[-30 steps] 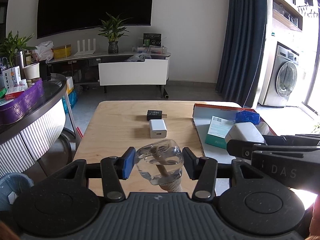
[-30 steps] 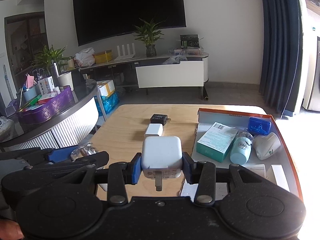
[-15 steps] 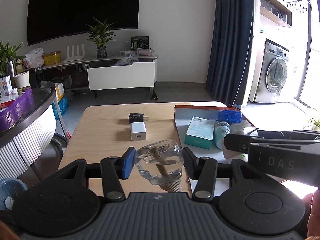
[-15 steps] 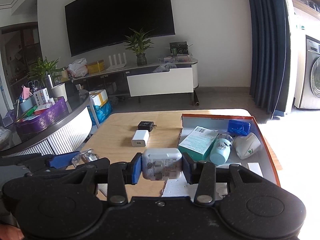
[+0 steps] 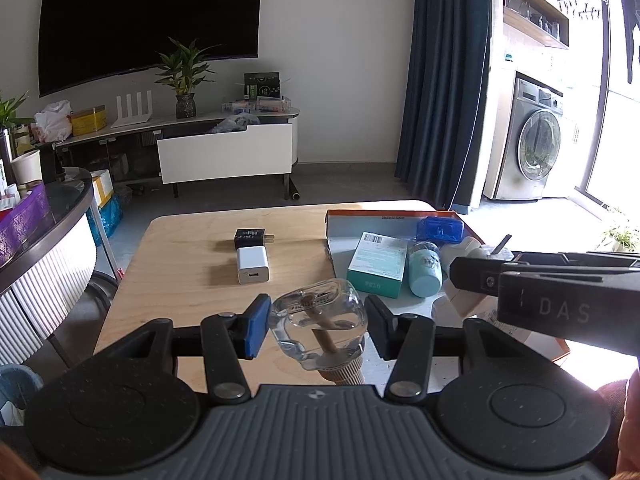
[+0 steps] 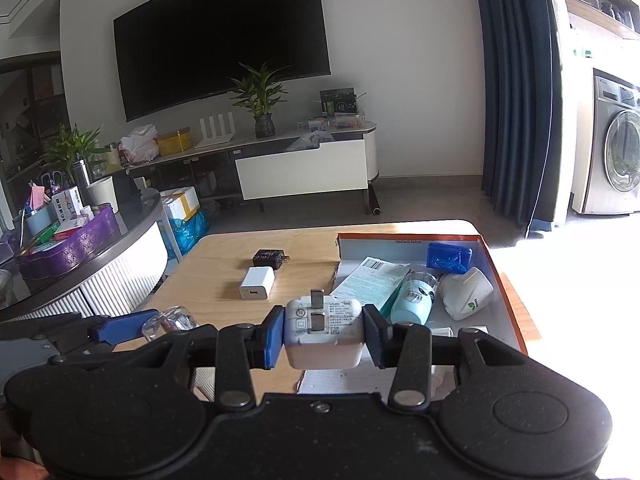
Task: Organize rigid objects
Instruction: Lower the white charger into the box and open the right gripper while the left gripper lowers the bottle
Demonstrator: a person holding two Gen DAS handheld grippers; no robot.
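My left gripper (image 5: 316,326) is shut on a clear glass bottle (image 5: 320,320) with a wooden stick inside, held above the near edge of the wooden table (image 5: 188,264). My right gripper (image 6: 322,332) is shut on a white wall charger (image 6: 323,330), prongs up, held over the near left corner of the orange-rimmed box (image 6: 502,272). The right gripper shows from the side in the left wrist view (image 5: 472,280). A small white charger (image 5: 252,266) and a black charger (image 5: 250,237) lie on the table.
The box holds a teal carton (image 6: 370,286), a light blue bottle (image 6: 414,298), a blue case (image 6: 448,258) and a white device (image 6: 466,294). A round counter with a purple tray (image 6: 68,246) stands left of the table. A TV stand is behind.
Both grippers have lifted and drawn back to the right, towards the box. The white charger has turned in the right gripper, so its prongs now point up.
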